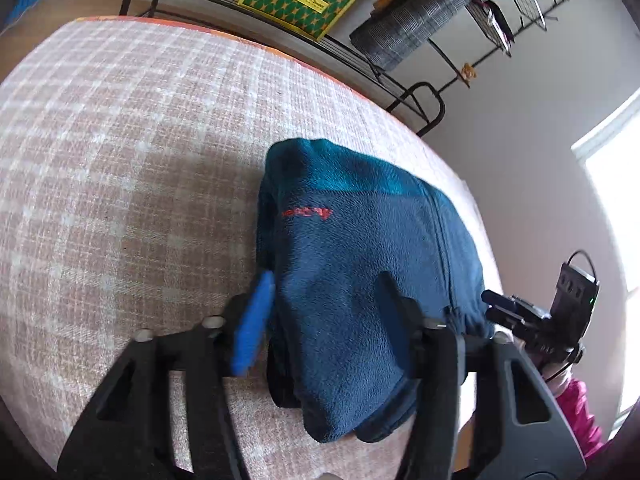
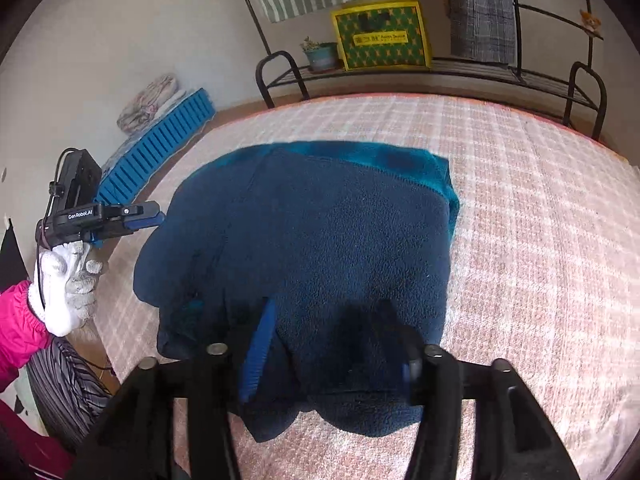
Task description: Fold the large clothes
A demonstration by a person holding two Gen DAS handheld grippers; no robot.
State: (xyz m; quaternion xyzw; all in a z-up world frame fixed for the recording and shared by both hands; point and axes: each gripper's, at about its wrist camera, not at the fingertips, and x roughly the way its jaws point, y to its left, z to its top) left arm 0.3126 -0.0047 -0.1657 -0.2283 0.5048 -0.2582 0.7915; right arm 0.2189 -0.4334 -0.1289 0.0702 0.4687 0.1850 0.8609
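A dark blue fleece jacket (image 1: pixel 360 264) with a red logo and a teal band lies folded into a compact bundle on the pink plaid bed cover (image 1: pixel 120 152). It also shows in the right wrist view (image 2: pixel 320 248). My left gripper (image 1: pixel 324 312) is open, its fingers astride the near end of the bundle. My right gripper (image 2: pixel 328 344) is open over the jacket's near edge, the fleece between its fingers. The left gripper also shows from the side in the right wrist view (image 2: pixel 156 218), at the jacket's left edge.
A black metal rack (image 2: pixel 440 68) stands beyond the bed with a yellow-green box (image 2: pixel 382 38) and a potted plant (image 2: pixel 320 54). A blue slatted panel (image 2: pixel 160 148) and folded cloth lie on the floor to the left. A window (image 1: pixel 616 200) is at right.
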